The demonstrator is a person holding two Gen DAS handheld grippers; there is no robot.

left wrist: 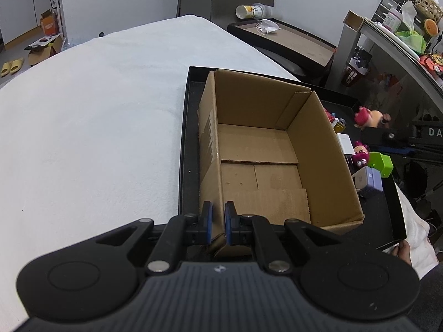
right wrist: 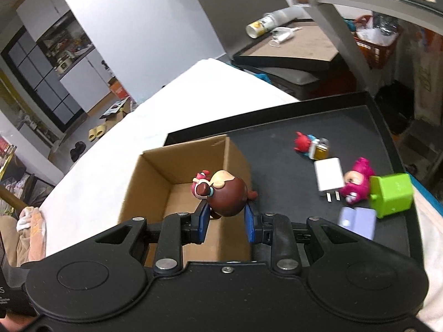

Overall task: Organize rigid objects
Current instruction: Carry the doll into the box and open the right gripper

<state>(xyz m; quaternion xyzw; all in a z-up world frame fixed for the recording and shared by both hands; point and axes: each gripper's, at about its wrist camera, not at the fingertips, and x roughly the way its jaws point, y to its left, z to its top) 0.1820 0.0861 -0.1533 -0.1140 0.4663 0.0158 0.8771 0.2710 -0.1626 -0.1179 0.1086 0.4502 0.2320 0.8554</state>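
We hold two grippers over a white-covered tabletop (left wrist: pixel 91 127) that carries one shallow black tray (left wrist: pixel 185 144).

In the left wrist view, one open cardboard box (left wrist: pixel 265 149) stands in the tray at centre frame, with nothing inside it. The left gripper (left wrist: pixel 218 225), at lower centre, has its blue-padded fingers (left wrist: pixel 207 221) pressed together on the box's near wall — one finger outside, one inside. To the right of the box, along the right edge of the frame, small things lie on the tray, partly hidden by the box wall.

In the right wrist view, the right gripper (right wrist: pixel 226 220) sits at lower centre, its fingers (right wrist: pixel 204 221) pinching one brown toy figure (right wrist: pixel 225 193) with a cream top and a pink-and-red head. The figure hangs clear of the tray, in front of the box's right wall as we see it. The same box (right wrist: pixel 180 177) appears at centre left of this frame.

On the tray floor (right wrist: pixel 277 149) at right we count six loose things:
- one red toy figure (right wrist: pixel 301 142) at upper right of the tray, touching
- one small yellow bottle (right wrist: pixel 322 149)
- one white plug block (right wrist: pixel 329 177), two prongs showing
- one pink toy figure (right wrist: pixel 357 182) just beside it
- one green cube-shaped toy (right wrist: pixel 390 196) touching the pink figure
- one lilac block (right wrist: pixel 358 221), blurred, nearest the gripper

Beyond the tabletop — at upper right — one paper cup (right wrist: pixel 259 26) lies on its side.
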